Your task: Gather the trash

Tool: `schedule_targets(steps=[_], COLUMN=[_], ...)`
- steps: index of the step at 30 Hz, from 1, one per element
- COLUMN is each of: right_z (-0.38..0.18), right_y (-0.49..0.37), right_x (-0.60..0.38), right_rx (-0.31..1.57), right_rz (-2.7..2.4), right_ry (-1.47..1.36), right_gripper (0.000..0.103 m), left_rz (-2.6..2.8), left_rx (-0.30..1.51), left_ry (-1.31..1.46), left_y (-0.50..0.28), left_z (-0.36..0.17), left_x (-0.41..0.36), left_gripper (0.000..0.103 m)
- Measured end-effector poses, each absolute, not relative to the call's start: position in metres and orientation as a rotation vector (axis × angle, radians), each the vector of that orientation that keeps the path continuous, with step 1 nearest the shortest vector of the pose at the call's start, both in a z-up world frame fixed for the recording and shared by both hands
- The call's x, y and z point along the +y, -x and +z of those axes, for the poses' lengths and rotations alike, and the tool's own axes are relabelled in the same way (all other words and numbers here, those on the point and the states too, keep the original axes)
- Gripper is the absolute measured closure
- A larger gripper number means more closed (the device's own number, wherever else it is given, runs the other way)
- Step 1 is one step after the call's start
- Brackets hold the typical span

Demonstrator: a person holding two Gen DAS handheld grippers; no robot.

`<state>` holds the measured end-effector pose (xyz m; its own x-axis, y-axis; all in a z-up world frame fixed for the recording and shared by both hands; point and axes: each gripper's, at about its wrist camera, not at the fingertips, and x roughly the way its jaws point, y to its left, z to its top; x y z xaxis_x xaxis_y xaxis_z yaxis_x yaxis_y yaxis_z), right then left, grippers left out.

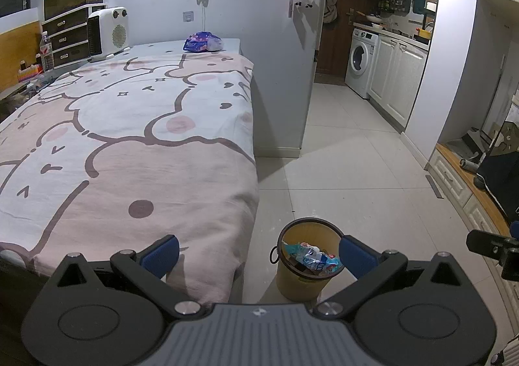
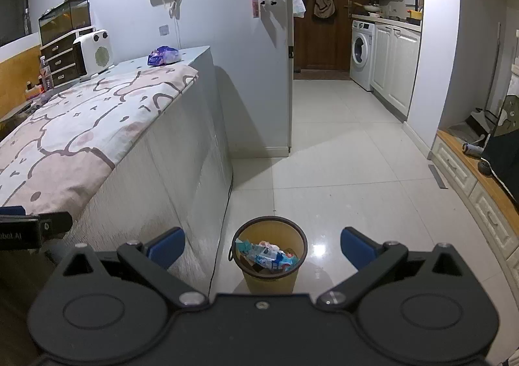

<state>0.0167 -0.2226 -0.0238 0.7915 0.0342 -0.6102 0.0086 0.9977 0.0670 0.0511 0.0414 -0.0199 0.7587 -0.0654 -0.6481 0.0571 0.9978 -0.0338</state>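
Two claws stood wide open, and neither held anything. The left claw (image 1: 259, 254) had its blue-padded fingers (image 1: 160, 255) spread far apart above the near corner of the desk (image 1: 279, 126), which was draped with a pink and white cartoon-print cloth (image 1: 129, 139). The right claw (image 2: 262, 247) hung with its own blue pads (image 2: 356, 247) equally spread, over the glossy white tiled floor (image 2: 340, 171).

Between the fingertips of each claw, at about 6 o'clock in both wrist views, sat the round tan plastic trash bin with a dark rim (image 1: 308, 281) (image 2: 271, 281). It stood upright on the floor, just beside the desk's near corner. Inside it lay crumpled teal, blue and white wrappers (image 1: 313, 257) (image 2: 267, 255), piled below the rim.

One purple and blue printed bag (image 1: 203, 42) (image 2: 164, 55) rested on the bare far end of the desk, at about 12 o'clock in the left view and 11 o'clock in the right, well apart from the bin. A white boxy heater with a round grille (image 1: 108, 31) stood near it at 10 o'clock. A white front-loading washing machine (image 1: 360, 61) stood at 1 o'clock in the kitchen beyond.
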Motion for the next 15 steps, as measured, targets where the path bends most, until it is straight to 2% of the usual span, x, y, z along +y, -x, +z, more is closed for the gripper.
schedule_targets(steps=[15], right_z=[-0.0244], right_y=[-0.0173], right_x=[-0.2235], right_rx=[0.659], right_rz=[0.005], right_ry=[-0.067], right_gripper=[0.000], left_rz=[-0.066], left_rx=[0.706], left_ry=[0.013], left_y=[-0.0509], left_z=[-0.0198], left_x=[0.0410], left_gripper=[0.000])
